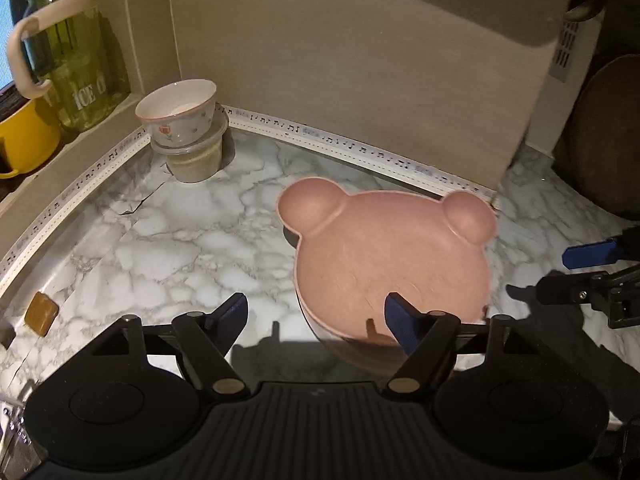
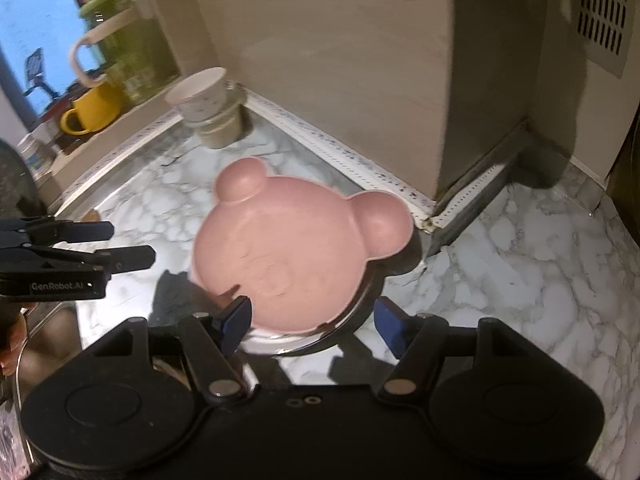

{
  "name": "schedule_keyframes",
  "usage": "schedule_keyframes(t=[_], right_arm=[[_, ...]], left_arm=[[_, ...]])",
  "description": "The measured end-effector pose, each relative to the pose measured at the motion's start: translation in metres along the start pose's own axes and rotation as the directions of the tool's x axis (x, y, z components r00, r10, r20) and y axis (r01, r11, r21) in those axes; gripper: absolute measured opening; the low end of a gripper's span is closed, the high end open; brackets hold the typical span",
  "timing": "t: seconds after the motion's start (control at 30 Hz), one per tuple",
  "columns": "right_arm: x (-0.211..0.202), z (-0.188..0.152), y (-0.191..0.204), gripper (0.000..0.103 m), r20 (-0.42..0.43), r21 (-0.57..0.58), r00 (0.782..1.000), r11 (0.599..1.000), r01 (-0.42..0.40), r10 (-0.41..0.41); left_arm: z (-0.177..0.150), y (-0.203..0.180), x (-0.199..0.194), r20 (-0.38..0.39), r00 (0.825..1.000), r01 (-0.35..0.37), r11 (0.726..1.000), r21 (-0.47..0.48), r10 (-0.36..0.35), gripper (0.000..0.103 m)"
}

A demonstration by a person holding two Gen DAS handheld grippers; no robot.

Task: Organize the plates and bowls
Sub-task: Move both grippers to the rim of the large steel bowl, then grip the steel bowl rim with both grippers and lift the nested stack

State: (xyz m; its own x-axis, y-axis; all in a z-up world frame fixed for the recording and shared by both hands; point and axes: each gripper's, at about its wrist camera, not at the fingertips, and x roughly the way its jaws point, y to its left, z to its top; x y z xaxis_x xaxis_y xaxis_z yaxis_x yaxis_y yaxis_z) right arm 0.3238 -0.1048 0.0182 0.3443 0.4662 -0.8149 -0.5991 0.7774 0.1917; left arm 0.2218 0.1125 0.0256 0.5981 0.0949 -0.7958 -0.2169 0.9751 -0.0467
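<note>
Marble-pattern countertop, back corner: my pink bear-shaped plastic plate atop glass dish. Looks light, stiff, slick; grip near rim. Left gripper, right gripper both spread, empty.

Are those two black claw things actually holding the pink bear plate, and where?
Neither seems to. The left gripper and right gripper both stand open at the near edge of the pink bear plate, which sits on a dish underneath.

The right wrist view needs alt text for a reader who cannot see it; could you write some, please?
A pink bear-shaped plate lies on a marble-patterned counter, between the open fingers of the right gripper. The left gripper enters from the left; a floral bowl sits in the corner.
</note>
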Motion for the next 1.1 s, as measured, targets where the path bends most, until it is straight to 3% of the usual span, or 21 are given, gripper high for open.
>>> schedule_keyframes(t=[0.23, 0.73, 1.1], right_arm=[[0.016, -0.007, -0.012, 0.068, -0.057, 0.014, 0.998, 1.0, -0.026, 0.027], [0.018, -0.071, 0.019, 0.056, -0.235, -0.064, 0.961, 0.984, -0.164, 0.145], [0.024, -0.097, 0.025, 0.031, -0.284, -0.014, 0.942, 0.982, -0.191, 0.179]], left_arm=[[0.005, 0.009, 0.03, -0.055, 0.998, 0.014, 0.998, -0.058, -0.017, 0.075], [-0.07, 0.057, 0.01, -0.19, 0.977, 0.068, 0.987, -0.143, -0.095, 0.074], [-0.102, 0.073, -0.003, -0.196, 0.947, 0.204, 0.948, -0.243, -0.254, 0.04]])
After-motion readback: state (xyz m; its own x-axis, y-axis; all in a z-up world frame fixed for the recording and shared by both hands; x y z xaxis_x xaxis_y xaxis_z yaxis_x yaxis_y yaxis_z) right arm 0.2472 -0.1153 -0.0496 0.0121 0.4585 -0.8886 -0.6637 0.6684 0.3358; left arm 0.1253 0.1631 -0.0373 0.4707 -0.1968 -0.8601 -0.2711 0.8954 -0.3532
